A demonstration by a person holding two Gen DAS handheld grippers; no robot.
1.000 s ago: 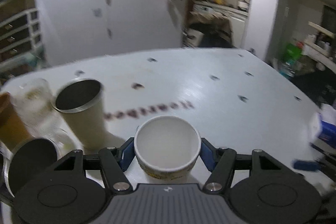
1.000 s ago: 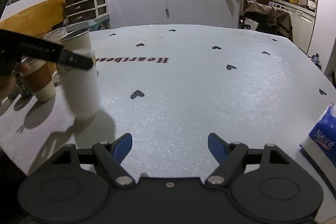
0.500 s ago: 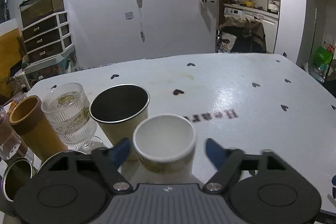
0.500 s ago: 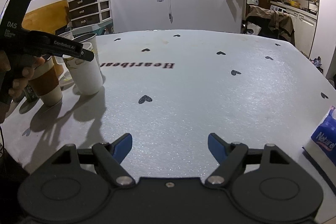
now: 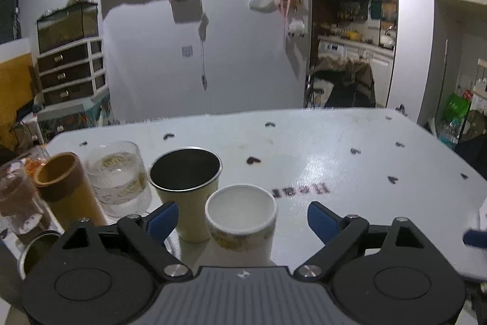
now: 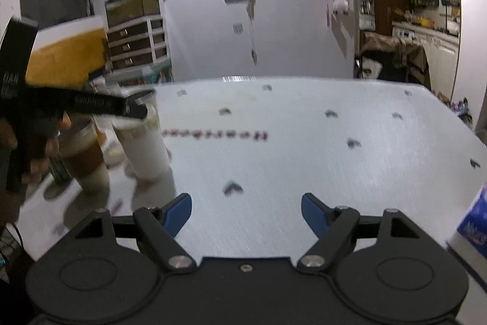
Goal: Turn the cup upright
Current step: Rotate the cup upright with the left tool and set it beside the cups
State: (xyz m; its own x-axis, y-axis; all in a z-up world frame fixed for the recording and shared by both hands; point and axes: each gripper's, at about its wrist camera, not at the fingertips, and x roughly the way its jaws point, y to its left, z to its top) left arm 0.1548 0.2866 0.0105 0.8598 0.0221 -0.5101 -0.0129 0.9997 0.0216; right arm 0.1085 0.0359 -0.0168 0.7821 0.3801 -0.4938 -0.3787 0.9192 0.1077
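A white paper cup (image 5: pixel 242 218) stands upright, mouth up, on the white table (image 5: pixel 350 172). My left gripper (image 5: pixel 240 217) is open, its blue fingertips (image 5: pixel 322 221) apart on either side of the cup and not touching it. In the right wrist view the same cup (image 6: pixel 144 148) stands at the left under the left gripper's black finger. My right gripper (image 6: pixel 246 210) is open and empty over the table's near middle.
Next to the cup stand a metal-rimmed cup (image 5: pixel 187 188), a ribbed glass (image 5: pixel 117 178), a brown cup (image 5: pixel 65 191) and more glasses at the left edge. A blue and white packet (image 6: pixel 474 221) lies at the table's right edge.
My left gripper opened and let go of the white cup, which now stands on the table beside the metal-rimmed cup. The left gripper has drawn back and up. The right gripper has barely moved.
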